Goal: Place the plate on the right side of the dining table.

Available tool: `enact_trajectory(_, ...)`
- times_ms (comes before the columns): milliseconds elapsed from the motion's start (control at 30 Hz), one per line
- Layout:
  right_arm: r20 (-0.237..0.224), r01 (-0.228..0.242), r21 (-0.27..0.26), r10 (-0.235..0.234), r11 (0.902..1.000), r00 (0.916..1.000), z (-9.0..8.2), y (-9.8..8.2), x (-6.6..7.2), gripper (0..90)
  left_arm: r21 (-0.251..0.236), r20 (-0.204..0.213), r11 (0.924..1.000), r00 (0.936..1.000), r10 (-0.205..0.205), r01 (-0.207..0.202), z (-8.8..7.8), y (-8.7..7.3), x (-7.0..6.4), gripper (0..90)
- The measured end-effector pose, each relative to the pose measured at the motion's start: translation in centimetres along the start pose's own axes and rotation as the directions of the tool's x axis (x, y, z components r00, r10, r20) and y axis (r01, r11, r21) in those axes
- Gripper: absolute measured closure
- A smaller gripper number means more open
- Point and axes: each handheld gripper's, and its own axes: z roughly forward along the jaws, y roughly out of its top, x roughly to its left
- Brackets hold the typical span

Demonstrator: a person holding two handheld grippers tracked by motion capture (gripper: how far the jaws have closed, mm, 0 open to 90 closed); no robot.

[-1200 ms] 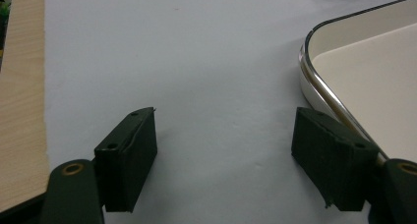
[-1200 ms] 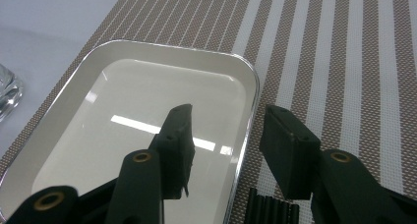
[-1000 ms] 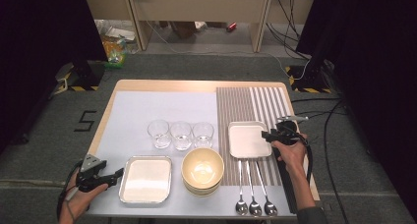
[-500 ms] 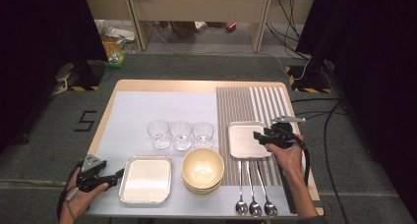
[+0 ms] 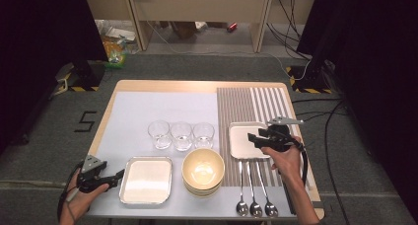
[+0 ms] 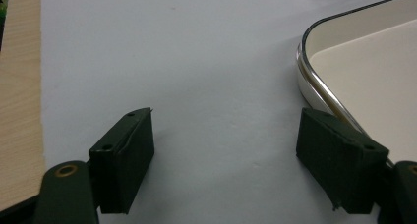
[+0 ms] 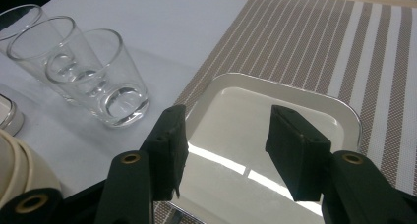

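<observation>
My right gripper [image 5: 255, 137] hovers, jaws half apart and just opening with nothing between them, over a shallow, glossy white square plate [image 5: 241, 142] that lies bare on the striped placemat [image 5: 256, 104]. My left gripper [image 5: 117, 175], jaws wide, rests beside a second bare plate [image 5: 146, 180]; the stacked bowls [image 5: 203, 171] and three glasses [image 5: 181, 135] hold nothing.
</observation>
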Motion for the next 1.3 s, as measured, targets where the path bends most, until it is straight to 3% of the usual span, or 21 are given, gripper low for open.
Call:
enact_trajectory(500, -0.072, 0.073, -0.010, -0.074, 0.9973, 0.9946, -0.5, 0.7, 3.6, 48.1, -0.003, -0.003, 1.0000, 1.0000, -0.001, 0.001, 0.0, 0.0, 0.0, 21.1)
enact_trajectory(900, -0.116, 0.130, -0.021, -0.131, 0.9913, 0.9845, -0.9, 0.7, 5.8, 48.1, -0.005, -0.003, 1.0000, 1.0000, -0.001, 0.001, 0.0, 0.0, 0.0, 21.1)
enact_trajectory(1300, -0.167, 0.159, -0.019, -0.160, 0.9870, 0.9728, -0.8, 0.8, 7.8, 48.1, -0.003, -0.004, 1.0000, 1.0000, 0.000, 0.000, 0.0, 0.0, 0.0, 21.1)
